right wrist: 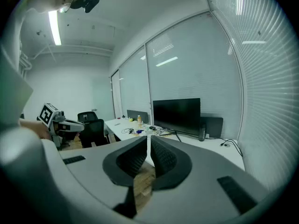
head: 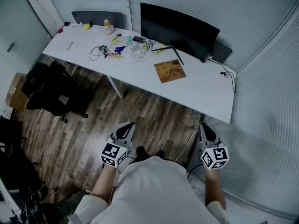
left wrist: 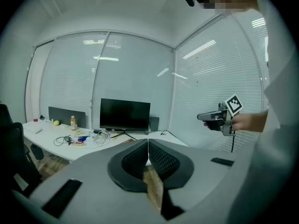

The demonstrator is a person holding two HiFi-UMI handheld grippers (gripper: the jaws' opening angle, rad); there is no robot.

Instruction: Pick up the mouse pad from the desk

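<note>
The mouse pad point(head: 170, 71) is a brown-orange square lying flat on the white desk point(head: 205, 90), just in front of the black monitor point(head: 180, 29). My left gripper point(head: 126, 126) and right gripper point(head: 205, 127) hang over the wood floor, well short of the desk's near edge. Both point toward the desk, a little downward. In the left gripper view the jaws of the left gripper point(left wrist: 148, 146) are shut with nothing between them. The right gripper point(right wrist: 149, 147) has its jaws shut and empty too. Each gripper shows in the other's view: right gripper point(left wrist: 219, 117), left gripper point(right wrist: 60, 123).
Cables, a bottle point(head: 108, 27) and small items clutter the desk's far left part. A black office chair point(head: 51, 90) stands on the floor at left, with a cardboard box point(head: 15, 92) beyond it. Blinds cover the windows behind and to the right of the desk.
</note>
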